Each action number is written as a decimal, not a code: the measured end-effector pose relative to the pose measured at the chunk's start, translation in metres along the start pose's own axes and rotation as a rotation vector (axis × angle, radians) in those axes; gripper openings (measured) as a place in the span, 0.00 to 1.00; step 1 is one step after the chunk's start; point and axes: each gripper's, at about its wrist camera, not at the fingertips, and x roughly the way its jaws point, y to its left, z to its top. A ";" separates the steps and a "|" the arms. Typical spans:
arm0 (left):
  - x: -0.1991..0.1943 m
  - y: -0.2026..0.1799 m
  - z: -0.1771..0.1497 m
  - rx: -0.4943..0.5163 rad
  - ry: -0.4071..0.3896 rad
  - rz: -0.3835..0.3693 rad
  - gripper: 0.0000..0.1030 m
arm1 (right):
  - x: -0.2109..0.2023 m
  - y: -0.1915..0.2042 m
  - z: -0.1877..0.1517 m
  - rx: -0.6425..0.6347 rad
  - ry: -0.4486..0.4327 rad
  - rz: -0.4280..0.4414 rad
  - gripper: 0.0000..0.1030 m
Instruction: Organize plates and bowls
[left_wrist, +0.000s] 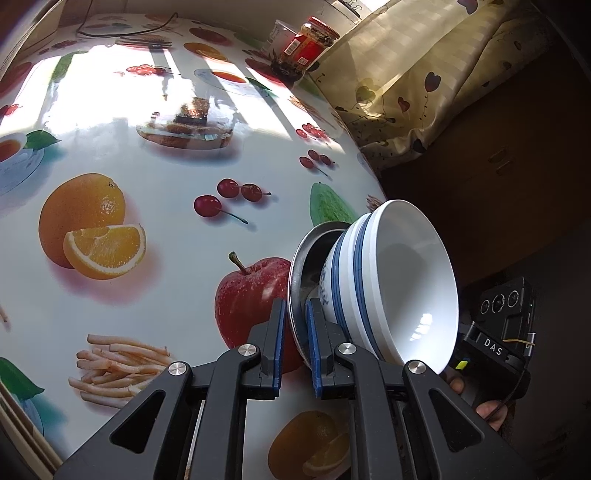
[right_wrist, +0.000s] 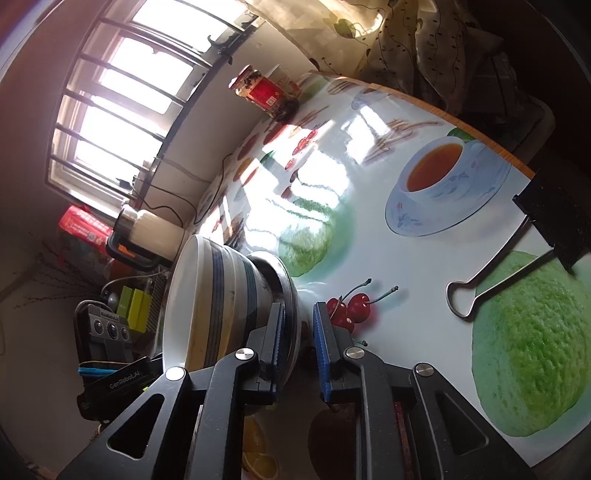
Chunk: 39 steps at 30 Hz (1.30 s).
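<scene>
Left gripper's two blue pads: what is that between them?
The rim of the metal plate, pinched by the left gripper, with the stacked striped bowls sitting in the plate. The left wrist view shows it.

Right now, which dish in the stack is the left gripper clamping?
The metal plate at the bottom: the left gripper pinches its thin grey rim. The white blue-banded bowls sit nested on it, ungripped.

Stacked bowls (left_wrist: 388, 280) sit in plate (left_wrist: 299, 266), lower right of left wrist frame, on surface (left_wrist: 147, 155); jar (left_wrist: 306, 48) at upper centre, binder clip (right_wrist: 517, 258) right in right wrist frame.
</scene>
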 end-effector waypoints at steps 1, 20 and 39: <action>0.000 -0.001 0.000 0.009 0.000 0.010 0.14 | 0.000 -0.001 -0.001 -0.002 -0.004 -0.011 0.29; -0.076 -0.004 -0.014 0.113 -0.139 0.203 0.38 | -0.065 0.077 -0.022 -0.352 -0.217 -0.149 0.40; -0.214 0.128 -0.101 -0.184 -0.295 0.461 0.38 | 0.062 0.212 -0.113 -0.689 0.233 0.093 0.43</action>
